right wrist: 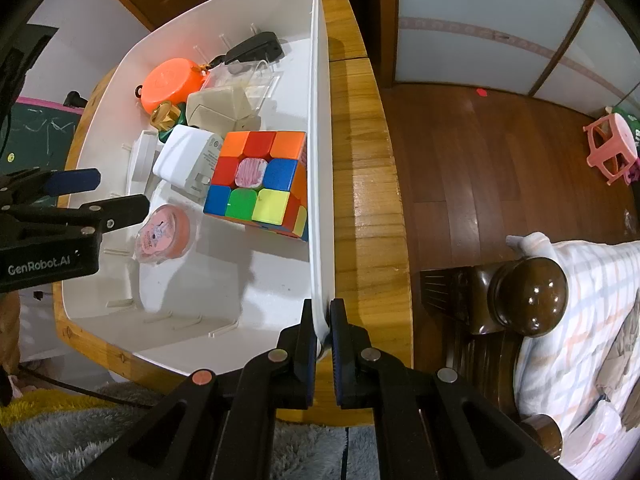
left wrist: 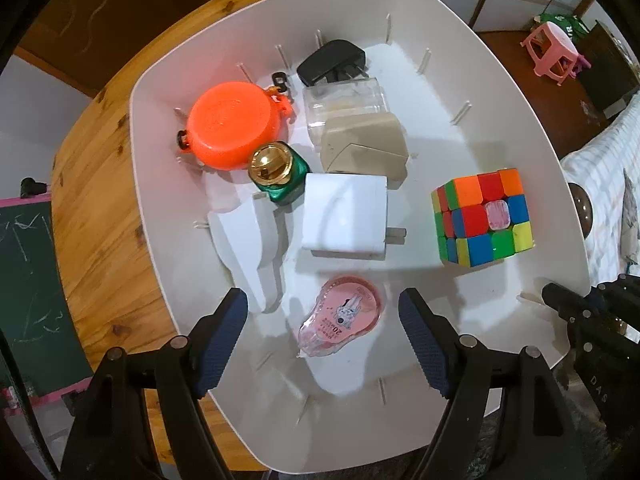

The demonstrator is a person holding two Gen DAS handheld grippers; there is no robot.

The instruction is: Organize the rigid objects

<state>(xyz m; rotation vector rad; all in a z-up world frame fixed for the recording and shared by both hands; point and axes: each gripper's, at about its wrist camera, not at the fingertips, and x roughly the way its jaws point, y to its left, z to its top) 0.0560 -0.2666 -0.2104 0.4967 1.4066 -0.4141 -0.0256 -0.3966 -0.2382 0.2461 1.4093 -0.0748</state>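
Note:
A white plastic bin [left wrist: 460, 52] sits on a round wooden table [left wrist: 100, 200]. Inside lie a pink correction-tape dispenser [left wrist: 340, 320], a white plug adapter [left wrist: 344, 216], a colour cube [left wrist: 484, 216], an orange toy pot [left wrist: 232, 124], a green-and-gold jar [left wrist: 276, 172], a beige charger [left wrist: 364, 148], a clear box [left wrist: 344, 100] and a black charger [left wrist: 332, 62]. My left gripper [left wrist: 324, 328] is open, hovering over the pink dispenser; it also shows in the right wrist view [right wrist: 108, 192]. My right gripper [right wrist: 323, 344] is shut on the bin's near right wall [right wrist: 320, 200].
A white divider piece [left wrist: 248, 240] lies in the bin's left side. A green chalkboard [left wrist: 28, 280] stands left of the table. A bed with a dark wooden post [right wrist: 528, 296] is at the right. A pink stool [right wrist: 612, 148] stands on the wooden floor.

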